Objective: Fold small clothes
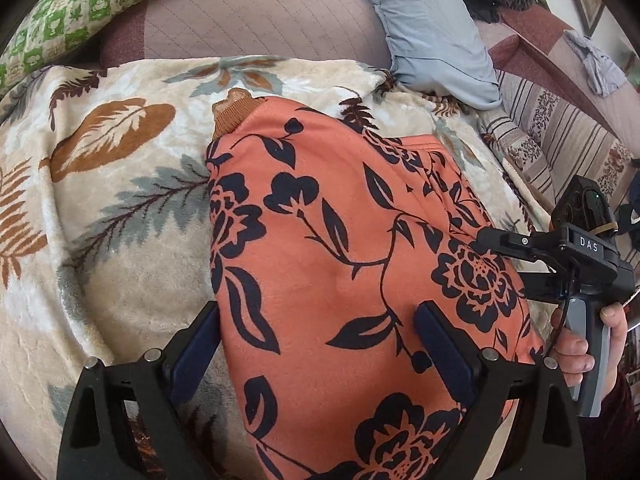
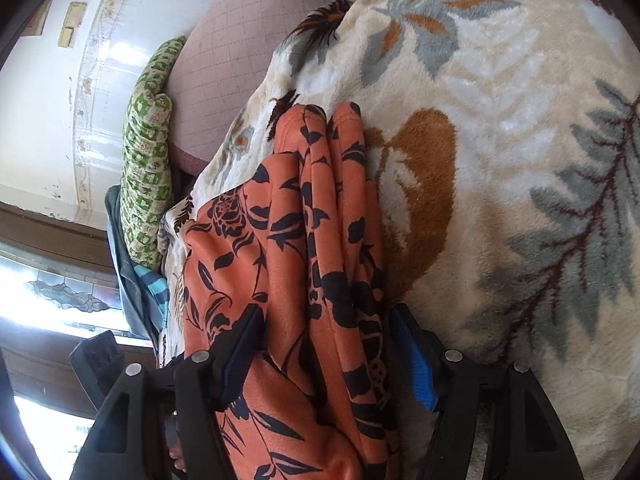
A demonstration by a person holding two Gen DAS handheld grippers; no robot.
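Note:
An orange garment with dark floral print and a brown ribbed cuff lies folded on a cream leaf-patterned blanket. My left gripper is open, its fingers straddling the garment's near left part, resting on or just above it. My right gripper shows in the left wrist view at the garment's right edge. In the right wrist view the right gripper has bunched layers of the garment between its fingers, with a wide gap; whether it grips the cloth is unclear.
A green patterned pillow and a light blue pillow lie at the back. A mauve quilted cushion sits between them. A striped cover is at the right. A window is at the left.

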